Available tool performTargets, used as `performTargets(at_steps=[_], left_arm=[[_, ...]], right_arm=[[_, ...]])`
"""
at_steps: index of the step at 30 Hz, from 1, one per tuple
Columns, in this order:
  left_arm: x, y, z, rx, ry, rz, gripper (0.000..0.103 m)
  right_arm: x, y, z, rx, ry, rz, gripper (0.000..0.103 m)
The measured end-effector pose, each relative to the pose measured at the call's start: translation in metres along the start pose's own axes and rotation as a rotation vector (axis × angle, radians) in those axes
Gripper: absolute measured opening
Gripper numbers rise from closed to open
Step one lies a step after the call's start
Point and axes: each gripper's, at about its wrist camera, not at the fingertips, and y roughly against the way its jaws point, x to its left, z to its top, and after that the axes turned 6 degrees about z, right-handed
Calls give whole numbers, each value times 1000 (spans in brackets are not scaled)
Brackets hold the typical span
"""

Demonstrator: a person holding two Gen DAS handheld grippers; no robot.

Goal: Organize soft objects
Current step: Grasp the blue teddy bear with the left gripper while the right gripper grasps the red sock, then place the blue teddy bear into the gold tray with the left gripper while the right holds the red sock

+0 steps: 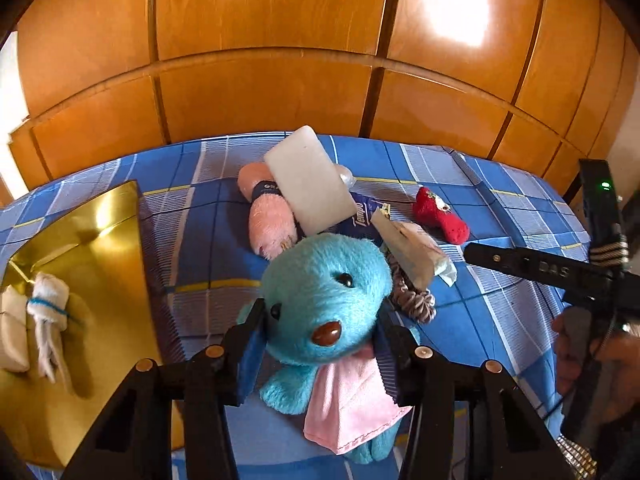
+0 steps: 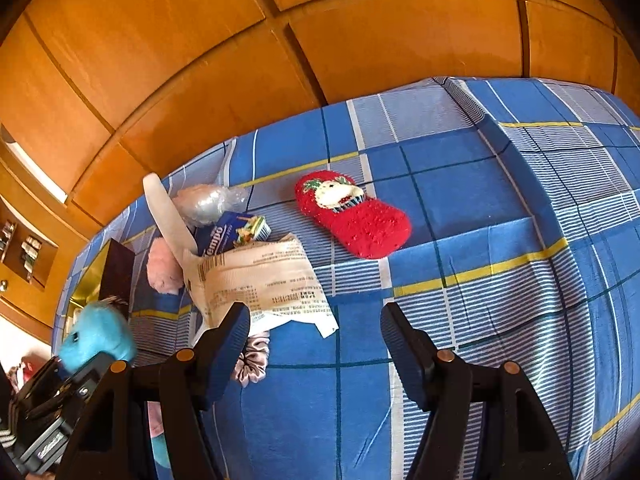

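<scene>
A turquoise plush bear (image 1: pixel 320 292) with a pink bib sits between the fingers of my left gripper (image 1: pixel 320 320), whose pads press on both sides of its head above the blue checked bedspread (image 1: pixel 208 240). The right wrist view catches the same bear (image 2: pixel 96 336) at the far left. My right gripper (image 2: pixel 315 314) stands open over bare bedspread (image 2: pixel 460 220), nothing between its fingers. A red fuzzy sock (image 2: pixel 356 216) lies beyond it. A pink fluffy roll (image 1: pixel 268 216), a white foam pad (image 1: pixel 308 184) and a striped scrunchie (image 1: pixel 416 300) lie in a heap behind the bear.
An open gold box (image 1: pixel 100 240) at the left holds a tied white cloth (image 1: pixel 48 312) and a cream pad (image 1: pixel 12 328). A Tempo tissue pack (image 2: pixel 220 236) and a printed paper wrapper (image 2: pixel 256 280) lie in the heap. Wooden wardrobe doors (image 1: pixel 280 80) stand behind the bed.
</scene>
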Motion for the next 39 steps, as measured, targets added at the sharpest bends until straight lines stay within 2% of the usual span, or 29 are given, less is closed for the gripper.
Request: performTargets(at_steps=[7, 14, 17, 20, 25, 28, 30, 31, 33, 36, 39], left_arm=[[-1, 26, -14, -34, -6, 4, 50], [2, 46, -27, -47, -20, 5, 50], [5, 54, -29, -57, -27, 13, 50], [9, 61, -31, -72, -24, 21, 50], [23, 71, -32, -83, 5, 42, 50], [34, 76, -34, -82, 28, 56, 51], [39, 78, -35, -81, 40, 64, 51], [41, 78, -35, -82, 48, 68, 51], [47, 81, -35, -85, 64, 79, 51], [53, 83, -36, -90, 78, 109, 51], [57, 85, -37, -101, 82, 147, 51]], right_arm=[[-4, 0, -2, 2, -22, 8, 69], [-19, 3, 4, -29, -42, -84, 69], [-15, 2, 14, -36, 3, -116, 69], [-5, -7, 32, -47, 103, -146, 69], [5, -46, 59, 7, 200, -222, 69], [5, -76, 69, 76, 225, -252, 69], [1, -90, 67, 120, 237, -286, 50], [3, -90, 66, 96, 266, -304, 47], [4, -89, 64, 86, 280, -310, 33], [5, -85, 60, 94, 315, -330, 27], [3, -76, 57, 103, 311, -339, 25]])
